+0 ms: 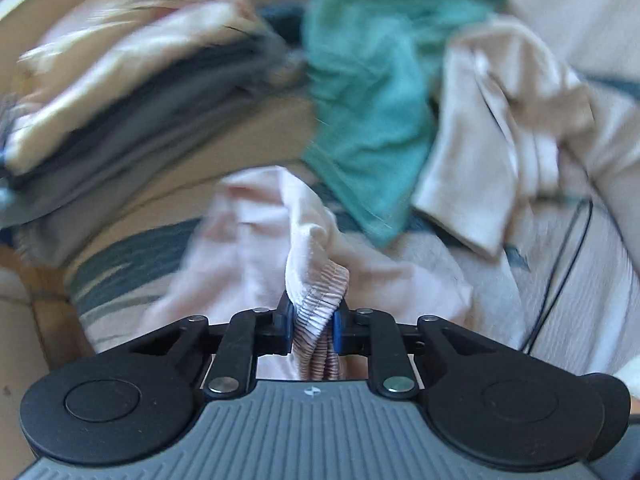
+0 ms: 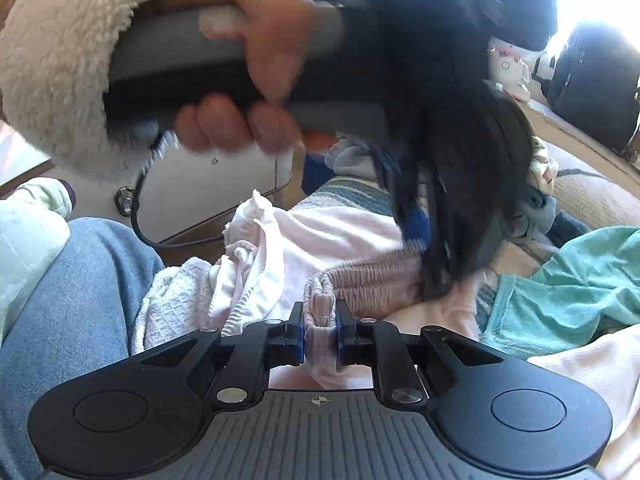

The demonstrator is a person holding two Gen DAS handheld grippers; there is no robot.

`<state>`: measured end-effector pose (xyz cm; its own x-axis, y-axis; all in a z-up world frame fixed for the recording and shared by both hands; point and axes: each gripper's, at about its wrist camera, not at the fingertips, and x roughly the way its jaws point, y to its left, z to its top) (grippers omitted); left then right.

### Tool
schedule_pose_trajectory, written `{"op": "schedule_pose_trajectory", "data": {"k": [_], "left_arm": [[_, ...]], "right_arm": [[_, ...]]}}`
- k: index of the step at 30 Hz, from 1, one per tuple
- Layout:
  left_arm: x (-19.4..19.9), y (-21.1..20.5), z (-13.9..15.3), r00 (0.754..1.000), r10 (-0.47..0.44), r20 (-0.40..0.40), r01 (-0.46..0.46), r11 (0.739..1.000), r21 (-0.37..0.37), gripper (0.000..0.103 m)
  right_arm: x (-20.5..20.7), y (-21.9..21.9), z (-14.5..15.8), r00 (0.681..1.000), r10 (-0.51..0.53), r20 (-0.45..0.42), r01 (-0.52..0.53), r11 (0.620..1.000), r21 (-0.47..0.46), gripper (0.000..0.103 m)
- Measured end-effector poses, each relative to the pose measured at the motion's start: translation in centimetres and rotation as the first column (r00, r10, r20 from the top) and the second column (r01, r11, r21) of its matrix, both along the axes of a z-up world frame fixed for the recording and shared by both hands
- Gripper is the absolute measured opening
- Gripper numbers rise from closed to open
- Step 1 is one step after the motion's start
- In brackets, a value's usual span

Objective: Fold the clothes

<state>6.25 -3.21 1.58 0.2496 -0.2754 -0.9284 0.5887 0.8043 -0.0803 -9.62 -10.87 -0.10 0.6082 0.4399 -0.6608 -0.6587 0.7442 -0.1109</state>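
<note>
A pale pink garment (image 1: 248,236) with a ribbed elastic waistband (image 1: 320,300) lies on the striped bed cover in front of me. My left gripper (image 1: 314,322) is shut on that waistband, its blue pads pinching the gathered elastic. In the right wrist view the same pink garment (image 2: 332,232) spreads out ahead, and my right gripper (image 2: 319,330) is shut on another part of its waistband (image 2: 360,276). The left gripper, blurred and held in a hand (image 2: 256,60) with a fleecy sleeve, reaches down onto the waistband just right of centre.
A teal garment (image 1: 368,92) and a cream one (image 1: 500,128) lie crumpled beyond the pink one. A stack of folded clothes (image 1: 120,92) sits at the far left. A black cable (image 1: 568,248) runs over the cover. A denim-clad leg (image 2: 60,304) is at the left.
</note>
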Motion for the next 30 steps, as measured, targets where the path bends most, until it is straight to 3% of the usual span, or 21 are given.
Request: {"op": "schedule_pose_trajectory", "data": {"k": [7,11,15,19,23,24,28,30], "left_arm": [[-0.7,7.5,1.6,0.990,0.140,-0.032,-0.143,0.986,-0.081,0.016],[-2.2,10.8,0.8,0.977,0.191,-0.093,-0.203,0.968,-0.149,0.016],[-2.8,13.1,-1.6,0.957,0.252,-0.144,-0.276,0.942,-0.188,0.016],[-2.7,15.3,-4.1,0.921,0.330,-0.208,-0.369,0.909,-0.193,0.019],[-2.5,18.6,-4.6,0.876,0.417,-0.241,-0.468,0.857,-0.216,0.036],[-2.5,19.3,-4.5,0.868,0.441,-0.228,-0.485,0.849,-0.208,0.036],[-2.3,20.8,-3.4,0.855,0.484,-0.187,-0.516,0.833,-0.200,0.037],[-2.5,20.5,-2.0,0.869,0.475,-0.142,-0.495,0.843,-0.212,0.037]], "right_arm": [[-0.4,-0.1,2.4,0.991,0.123,0.044,-0.121,0.992,-0.038,0.015],[-1.4,0.3,4.0,0.966,0.257,0.015,-0.255,0.963,-0.090,0.014],[-2.5,1.2,3.5,0.939,0.341,-0.047,-0.345,0.930,-0.126,0.013],[-2.4,2.9,1.1,0.925,0.358,-0.128,-0.373,0.918,-0.132,0.012],[-2.7,3.8,-1.0,0.906,0.366,-0.211,-0.399,0.906,-0.143,0.013],[-2.7,3.7,-1.2,0.904,0.364,-0.225,-0.400,0.906,-0.140,0.013],[-2.3,3.1,-1.2,0.897,0.342,-0.281,-0.382,0.918,-0.104,0.016],[-1.6,2.1,-0.5,0.900,0.312,-0.306,-0.345,0.937,-0.060,0.016]]}}
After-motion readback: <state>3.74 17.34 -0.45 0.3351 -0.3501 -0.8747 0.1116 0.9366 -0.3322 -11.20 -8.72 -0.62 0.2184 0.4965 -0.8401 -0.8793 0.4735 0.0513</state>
